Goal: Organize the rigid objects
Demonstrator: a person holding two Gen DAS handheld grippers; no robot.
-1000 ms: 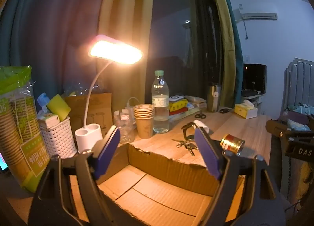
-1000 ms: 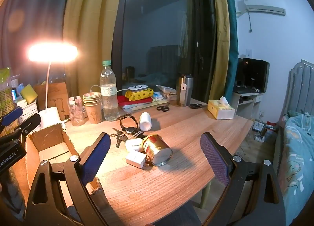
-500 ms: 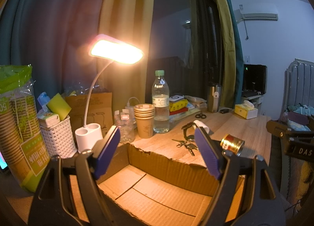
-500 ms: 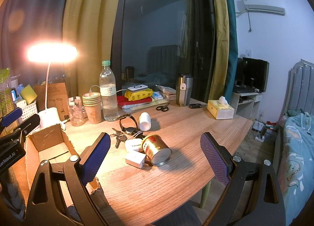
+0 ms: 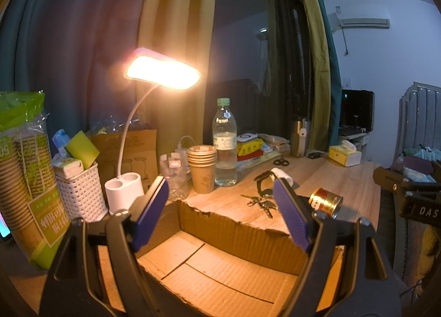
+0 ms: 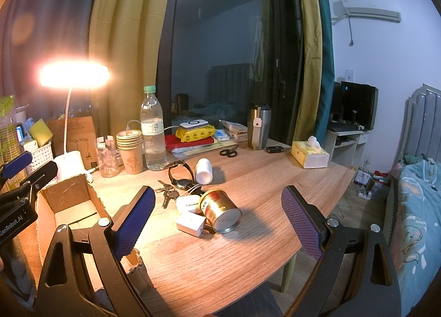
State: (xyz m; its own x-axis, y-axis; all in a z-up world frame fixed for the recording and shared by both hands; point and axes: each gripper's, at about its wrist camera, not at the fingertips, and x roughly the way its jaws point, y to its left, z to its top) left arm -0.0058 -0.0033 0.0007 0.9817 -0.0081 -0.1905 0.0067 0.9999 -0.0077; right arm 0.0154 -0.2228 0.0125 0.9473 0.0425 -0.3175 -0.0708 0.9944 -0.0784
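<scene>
An open cardboard box [image 5: 220, 264] lies below my left gripper [image 5: 220, 215], which hangs open and empty over it. The same box [image 6: 66, 204] shows at the left of the right wrist view. My right gripper [image 6: 217, 223] is open and empty, above the table edge, with a small heap just beyond it. A gold tin [image 6: 220, 211] lies on its side there, beside a white charger plug [image 6: 191, 224], a white adapter [image 6: 187, 203], keys [image 6: 167, 193], a black watch [image 6: 180, 175] and a white pill bottle [image 6: 203, 170]. The tin [image 5: 325, 202] also appears right of the left gripper.
Behind the heap stand a water bottle [image 6: 152, 129], stacked paper cups [image 6: 130, 151], a lit desk lamp [image 6: 73, 75], a steel tumbler [image 6: 258, 129], scissors [image 6: 228, 152] and a tissue box [image 6: 310, 154]. A white basket [image 5: 80, 193] and a cup pack [image 5: 24, 173] flank the box.
</scene>
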